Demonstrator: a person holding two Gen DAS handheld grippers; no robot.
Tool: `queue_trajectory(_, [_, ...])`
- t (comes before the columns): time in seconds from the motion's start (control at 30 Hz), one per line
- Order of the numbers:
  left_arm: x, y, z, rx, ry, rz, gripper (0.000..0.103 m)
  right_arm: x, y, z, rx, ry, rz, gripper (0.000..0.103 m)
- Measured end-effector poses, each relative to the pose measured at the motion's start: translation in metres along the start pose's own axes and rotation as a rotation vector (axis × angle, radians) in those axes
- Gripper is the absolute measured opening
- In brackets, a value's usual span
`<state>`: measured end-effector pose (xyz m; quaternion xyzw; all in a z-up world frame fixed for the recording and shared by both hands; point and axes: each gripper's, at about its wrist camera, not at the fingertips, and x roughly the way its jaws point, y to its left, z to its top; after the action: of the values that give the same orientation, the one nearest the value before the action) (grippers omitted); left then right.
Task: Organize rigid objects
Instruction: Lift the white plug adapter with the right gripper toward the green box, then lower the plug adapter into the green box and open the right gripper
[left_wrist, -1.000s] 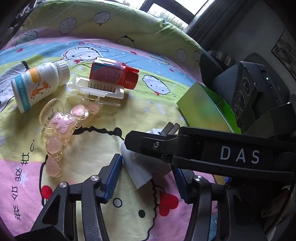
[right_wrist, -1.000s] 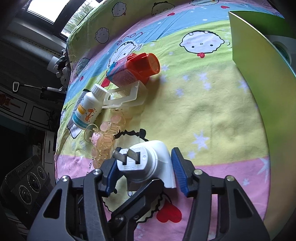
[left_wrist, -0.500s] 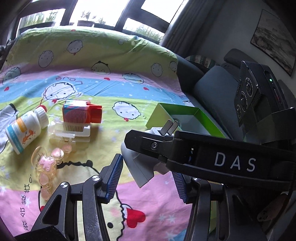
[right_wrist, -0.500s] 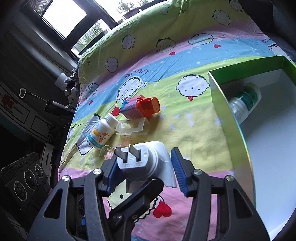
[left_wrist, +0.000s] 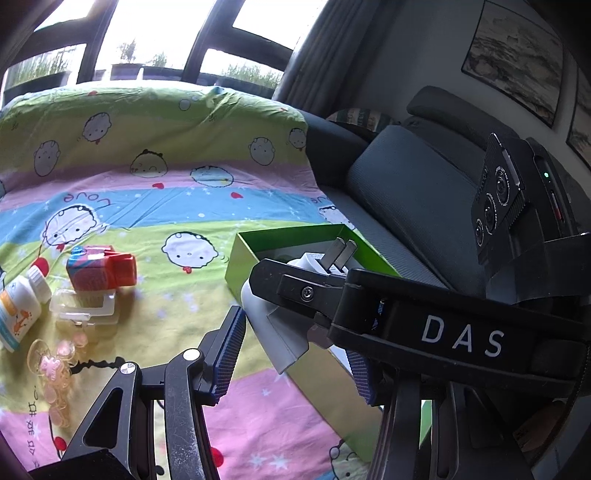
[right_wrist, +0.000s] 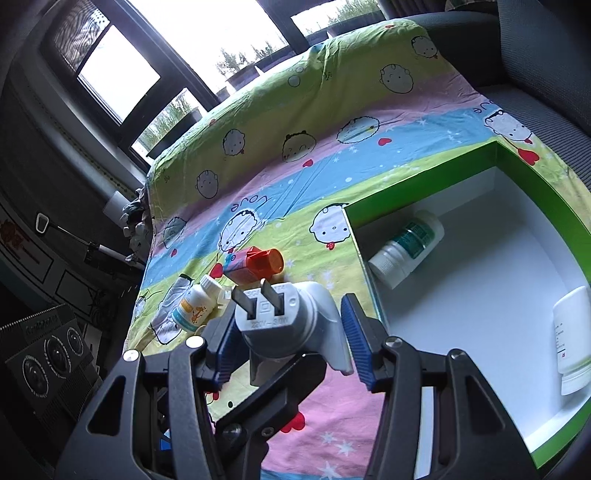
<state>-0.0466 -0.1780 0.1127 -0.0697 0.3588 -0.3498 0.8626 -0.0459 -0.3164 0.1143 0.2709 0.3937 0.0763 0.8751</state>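
Observation:
A white two-prong plug (right_wrist: 284, 321) hangs above the cartoon sheet, held from both sides. My right gripper (right_wrist: 291, 332) is shut on it, its blue pads pressing on the body and the flange. My left gripper (left_wrist: 293, 363) is shut on the same plug (left_wrist: 273, 325). Its left pad touches the plug, and its other pad is mostly hidden behind the right gripper's black finger. The open green box (right_wrist: 424, 177) lies just right of the plug, with two white bottles (right_wrist: 406, 247) inside. A red-capped container (left_wrist: 101, 271), an orange-labelled bottle (left_wrist: 18, 314), a clear case (left_wrist: 85, 308) and a pink hair clip (left_wrist: 55, 365) lie on the sheet at the left.
The striped cartoon sheet (left_wrist: 147, 184) covers a dark sofa, whose grey cushions (left_wrist: 406, 184) rise behind and right of the green box (left_wrist: 280, 234). Windows stand at the back. A dark cabinet edge (right_wrist: 37, 240) is left of the sheet.
Both grippers have risen with the plug between them and moved toward the green box. The box's white inside and its bottles have come into the right wrist view.

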Motion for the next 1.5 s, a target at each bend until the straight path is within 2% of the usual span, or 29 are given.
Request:
queue_trajectory(0.3, [0.021, -0.025, 0.006, 0.06, 0.034, -0.059, 0.053, -0.021, -0.026, 0.004, 0.053, -0.052, -0.043, 0.052])
queue_trajectory(0.8, [0.059, -0.037, 0.002, 0.049, 0.133, -0.132, 0.053, -0.021, -0.059, 0.004, 0.144, -0.02, -0.135, 0.052])
queue_trajectory(0.9, [0.061, -0.037, 0.001, 0.049, 0.146, -0.154, 0.053, -0.018, -0.061, 0.004, 0.147, -0.007, -0.179, 0.052])
queue_trajectory(0.97, [0.061, -0.037, 0.0, 0.05, 0.142, -0.149, 0.053, -0.018, -0.061, 0.005, 0.144, -0.01, -0.21, 0.053])
queue_trajectory(1.07, [0.058, -0.035, 0.0, 0.036, 0.137, -0.15, 0.053, -0.019, -0.062, 0.006, 0.151, -0.016, -0.198, 0.053])
queue_trajectory(1.17, [0.05, -0.028, 0.0, 0.018, 0.124, -0.142, 0.053, -0.022, -0.061, 0.006, 0.159, -0.036, -0.222, 0.054])
queue_trajectory(1.27, [0.039, -0.017, 0.001, -0.001, 0.108, -0.125, 0.053, -0.024, -0.06, 0.006, 0.167, -0.058, -0.23, 0.059])
queue_trajectory(1.4, [0.023, -0.001, 0.001, -0.037, 0.098, -0.097, 0.057, -0.024, -0.054, 0.006, 0.154, -0.074, -0.234, 0.066])
queue_trajectory(1.47, [0.014, 0.008, 0.001, -0.049, 0.086, -0.085, 0.063, -0.023, -0.05, 0.005, 0.141, -0.074, -0.236, 0.067])
queue_trajectory(1.5, [0.01, 0.013, 0.002, -0.059, 0.079, -0.076, 0.064, -0.022, -0.047, 0.005, 0.135, -0.076, -0.236, 0.068])
